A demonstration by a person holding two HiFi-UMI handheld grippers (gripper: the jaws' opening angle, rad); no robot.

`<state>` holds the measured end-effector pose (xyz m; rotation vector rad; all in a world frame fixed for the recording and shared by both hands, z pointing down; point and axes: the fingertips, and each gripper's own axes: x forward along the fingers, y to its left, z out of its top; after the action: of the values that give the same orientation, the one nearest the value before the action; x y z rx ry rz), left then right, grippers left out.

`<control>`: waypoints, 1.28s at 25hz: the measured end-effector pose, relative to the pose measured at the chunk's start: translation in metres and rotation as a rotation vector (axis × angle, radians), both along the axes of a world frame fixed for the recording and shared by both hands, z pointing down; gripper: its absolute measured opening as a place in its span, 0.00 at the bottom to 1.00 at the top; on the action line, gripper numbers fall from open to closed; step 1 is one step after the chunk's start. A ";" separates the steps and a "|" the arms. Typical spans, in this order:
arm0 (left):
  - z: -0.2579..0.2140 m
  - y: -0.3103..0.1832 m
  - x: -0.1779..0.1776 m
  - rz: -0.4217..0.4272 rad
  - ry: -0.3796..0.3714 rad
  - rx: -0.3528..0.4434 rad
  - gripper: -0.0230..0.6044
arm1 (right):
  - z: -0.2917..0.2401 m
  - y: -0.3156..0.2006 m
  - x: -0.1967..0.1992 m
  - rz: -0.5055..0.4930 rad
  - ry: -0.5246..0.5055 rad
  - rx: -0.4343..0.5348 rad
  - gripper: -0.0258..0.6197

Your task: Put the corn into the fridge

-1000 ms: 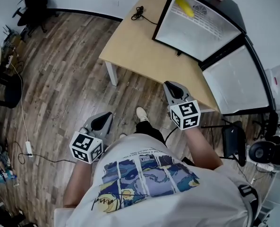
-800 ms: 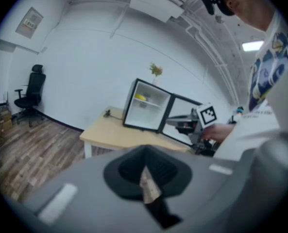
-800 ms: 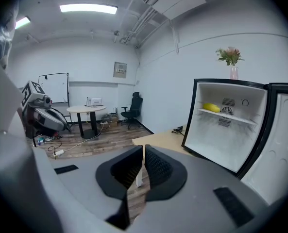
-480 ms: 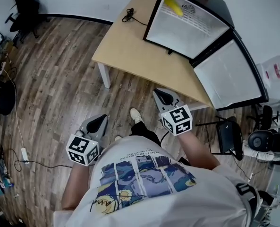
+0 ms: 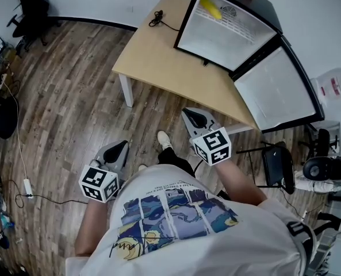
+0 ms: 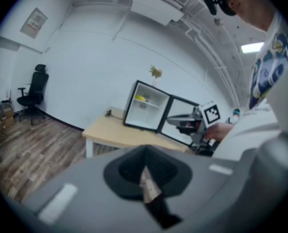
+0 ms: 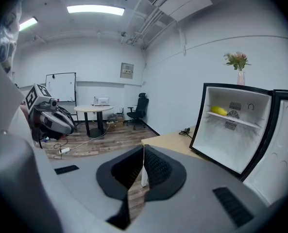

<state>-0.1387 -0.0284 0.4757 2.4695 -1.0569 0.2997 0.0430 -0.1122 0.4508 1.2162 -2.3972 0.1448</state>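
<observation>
Wooden floor (image 5: 72, 96), corn (image 5: 210, 8) in open fridge (image 5: 228, 39), left claw (image 5: 117, 149) clenched, right claw (image 5: 194, 118) clenched

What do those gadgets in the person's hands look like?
The left claw and right claw are grey wedges with black pads, each bearing a white cube of black square markers. The person's T-shirt is white, short-sleeved, with a blue print.

Yellow corn (image 5: 210, 7) is lying inside the white-lined, black-framed fridge (image 5: 225, 39); under the fridge the table (image 5: 158, 56) is showing pale wood, over brown plank flooring (image 5: 72, 108).
</observation>
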 end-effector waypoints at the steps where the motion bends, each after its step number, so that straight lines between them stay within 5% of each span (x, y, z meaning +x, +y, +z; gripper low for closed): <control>1: 0.000 0.002 0.000 -0.002 0.002 0.000 0.05 | 0.000 0.002 -0.001 -0.003 0.000 0.000 0.06; 32: 0.003 0.028 0.028 0.045 -0.013 -0.014 0.05 | 0.000 0.036 0.021 0.002 -0.004 -0.001 0.06</control>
<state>-0.1108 -0.0008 0.4787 2.4846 -1.0018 0.3363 0.0640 -0.0757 0.4507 1.2185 -2.3991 0.1493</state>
